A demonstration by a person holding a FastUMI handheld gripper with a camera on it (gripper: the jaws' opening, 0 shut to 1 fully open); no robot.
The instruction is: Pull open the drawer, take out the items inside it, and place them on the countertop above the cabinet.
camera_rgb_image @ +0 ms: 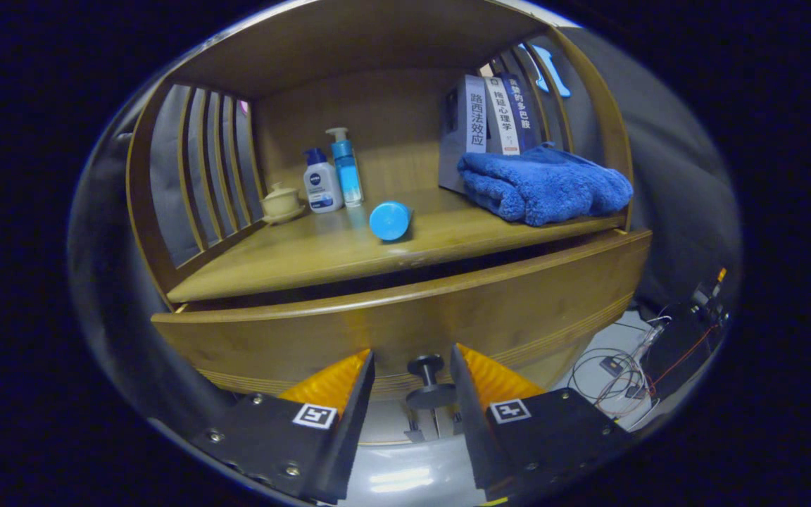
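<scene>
Drawer [405,317] knob [428,384] between spread hand-held gripper [412,370] fingers, untouched

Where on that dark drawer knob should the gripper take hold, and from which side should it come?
Best on the narrow stem of the knob, behind its wider round cap, coming straight on at the drawer front. The cap flares out past the stem, so the fingers would likely catch behind it when pulling. The gripper is open, one finger either side of the knob, not touching it.
</scene>
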